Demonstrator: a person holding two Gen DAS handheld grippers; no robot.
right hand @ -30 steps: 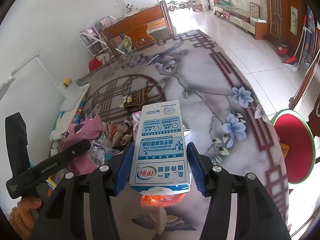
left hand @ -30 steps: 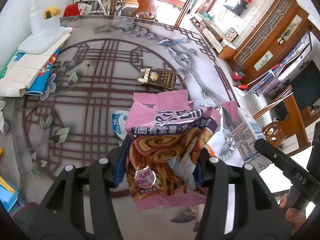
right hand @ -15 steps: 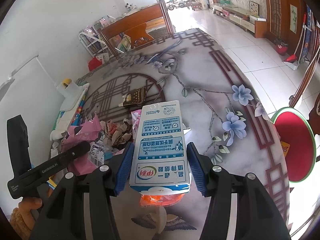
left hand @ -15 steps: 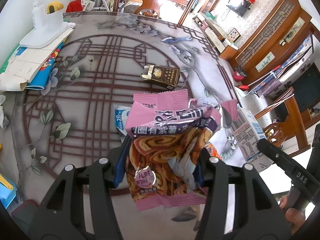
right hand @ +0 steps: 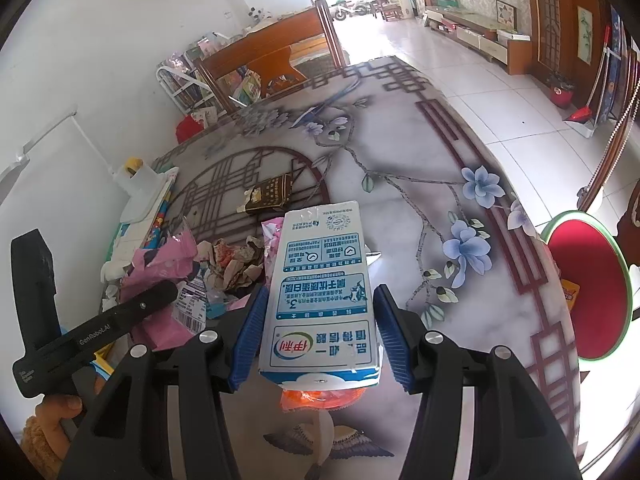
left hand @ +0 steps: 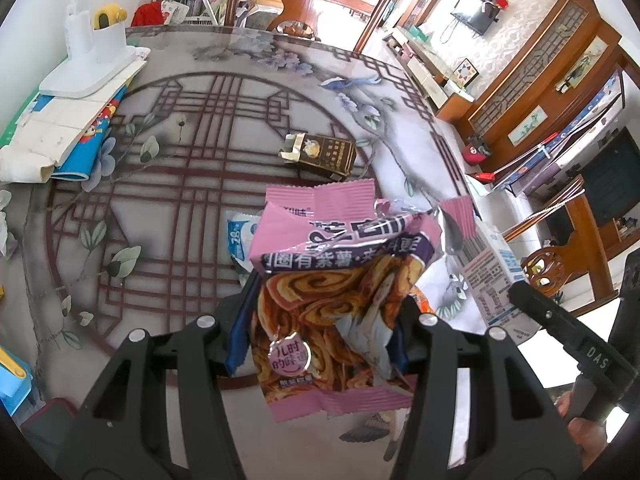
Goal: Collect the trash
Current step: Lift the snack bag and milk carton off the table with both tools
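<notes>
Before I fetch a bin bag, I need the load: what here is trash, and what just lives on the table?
Trash:
- pink snack wrapper, held in the left claw
- milk carton, held in the right claw
- brown cigarette box
- crumpled paper
- orange wrapper

Just lying about:
- white desk lamp
- stacked books

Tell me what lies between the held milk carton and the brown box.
In the right wrist view, a pink wrapper lies between the milk carton and the brown box.

Two wrist views: we look steeply down along our fingers (left hand: pixel 236 332), close over the worktop (right hand: pixel 400 208); both share the brown carton (left hand: pixel 324 152).
</notes>
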